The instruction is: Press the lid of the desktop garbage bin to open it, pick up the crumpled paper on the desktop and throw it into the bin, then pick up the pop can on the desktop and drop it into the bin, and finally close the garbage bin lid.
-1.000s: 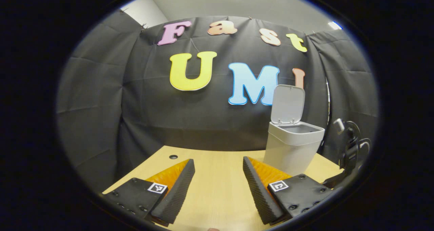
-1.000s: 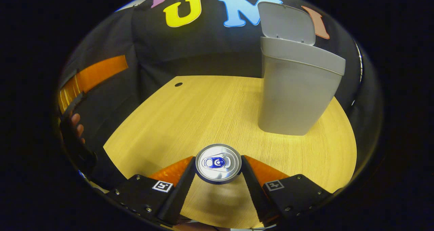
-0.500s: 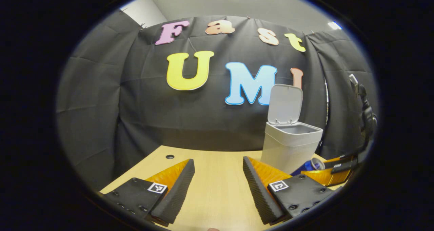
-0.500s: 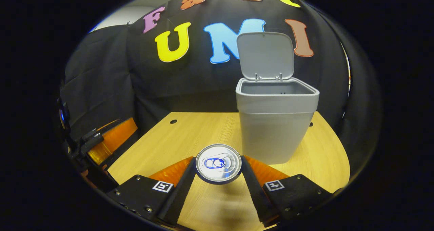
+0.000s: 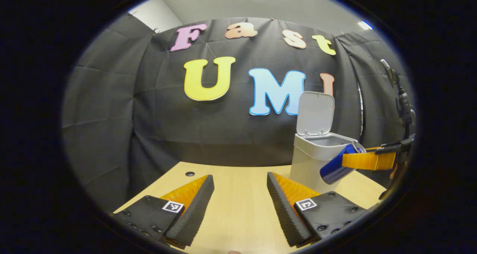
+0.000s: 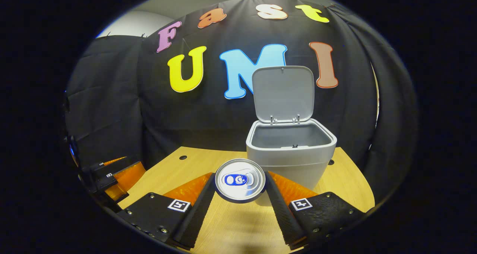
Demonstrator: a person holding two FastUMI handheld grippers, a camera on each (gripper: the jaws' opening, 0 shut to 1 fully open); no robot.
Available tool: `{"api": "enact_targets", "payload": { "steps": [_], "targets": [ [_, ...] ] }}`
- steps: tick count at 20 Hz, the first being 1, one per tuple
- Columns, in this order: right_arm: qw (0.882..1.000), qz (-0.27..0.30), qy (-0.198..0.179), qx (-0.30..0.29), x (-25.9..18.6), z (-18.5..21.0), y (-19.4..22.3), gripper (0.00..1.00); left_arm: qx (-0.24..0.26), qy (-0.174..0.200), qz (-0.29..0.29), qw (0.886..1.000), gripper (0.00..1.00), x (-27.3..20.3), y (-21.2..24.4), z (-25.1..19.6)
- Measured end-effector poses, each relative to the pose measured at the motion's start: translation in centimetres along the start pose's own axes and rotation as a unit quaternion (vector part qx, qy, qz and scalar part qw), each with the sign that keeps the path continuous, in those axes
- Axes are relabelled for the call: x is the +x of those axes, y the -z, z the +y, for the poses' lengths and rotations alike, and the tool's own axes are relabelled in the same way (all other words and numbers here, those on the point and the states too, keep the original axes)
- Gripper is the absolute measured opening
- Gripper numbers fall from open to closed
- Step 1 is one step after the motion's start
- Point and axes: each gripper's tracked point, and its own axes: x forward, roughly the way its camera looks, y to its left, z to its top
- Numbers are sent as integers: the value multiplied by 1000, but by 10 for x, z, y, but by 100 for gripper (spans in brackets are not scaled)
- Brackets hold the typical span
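The right gripper [image 6: 240,187] clamps the can [image 6: 240,179], end-on toward the open bin [image 6: 290,160] straight ahead, above the worktop [image 6: 346,187]. The left gripper [image 5: 240,201] hangs open, idle.

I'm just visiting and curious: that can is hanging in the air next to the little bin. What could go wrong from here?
The blue pop can with the silver top is pinched at its sides by the right gripper, so it might slip. In the left gripper view it hangs tilted beside the grey plastic bin, not over the opening; let go too soon, it would probably hit the rim or the wooden table. The upright grey lid could get bumped shut.
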Motion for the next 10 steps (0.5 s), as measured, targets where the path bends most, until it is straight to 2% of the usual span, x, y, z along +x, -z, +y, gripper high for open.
{"api": "enact_targets", "payload": {
  "steps": [3,8,10],
  "targets": [
    [1000,-21,2,-8,4,-7,-20,83,-2,-4,1,1000,96,0,1,2],
    [998,-61,10,-21,8,-12,-49,83,-5,-14,3,1000,92,-2,2,7],
    [996,-82,16,-27,9,-15,-63,83,-6,-16,3,1000,93,-4,2,9]
  ]
}}
